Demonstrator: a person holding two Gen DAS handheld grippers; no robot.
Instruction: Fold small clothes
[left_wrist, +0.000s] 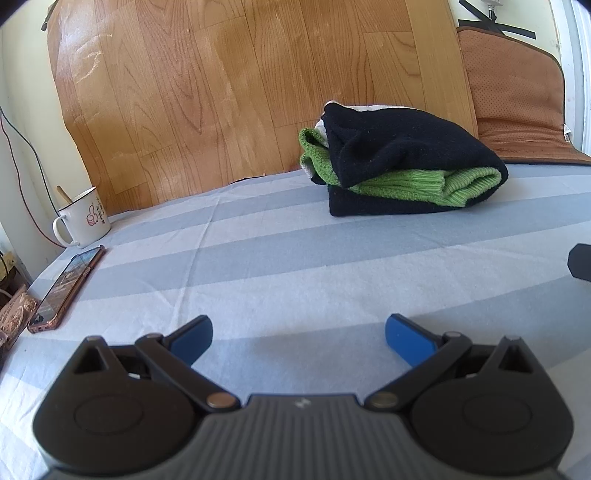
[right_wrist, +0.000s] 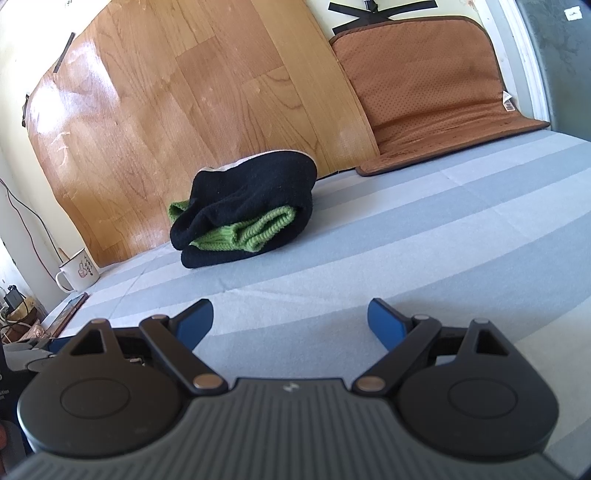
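A folded bundle of black and green knit clothing (left_wrist: 402, 162) lies on the blue and white striped sheet (left_wrist: 295, 258), near the wooden board at the back; a strip of white cloth shows at its top. The same bundle (right_wrist: 247, 218) sits ahead and left in the right wrist view. My left gripper (left_wrist: 299, 339) is open, low over the sheet, well short of the bundle, with nothing between its blue pads. My right gripper (right_wrist: 290, 323) is open too and holds nothing. A dark piece of the right gripper (left_wrist: 580, 262) shows at the left wrist view's right edge.
A white enamel mug (left_wrist: 83, 218) and a phone (left_wrist: 68, 288) lie at the sheet's left edge, also seen as mug (right_wrist: 75, 275) on the right wrist view. A wood-grain board (left_wrist: 240, 85) leans behind, and a brown perforated mat (right_wrist: 436, 92) rests at the back right.
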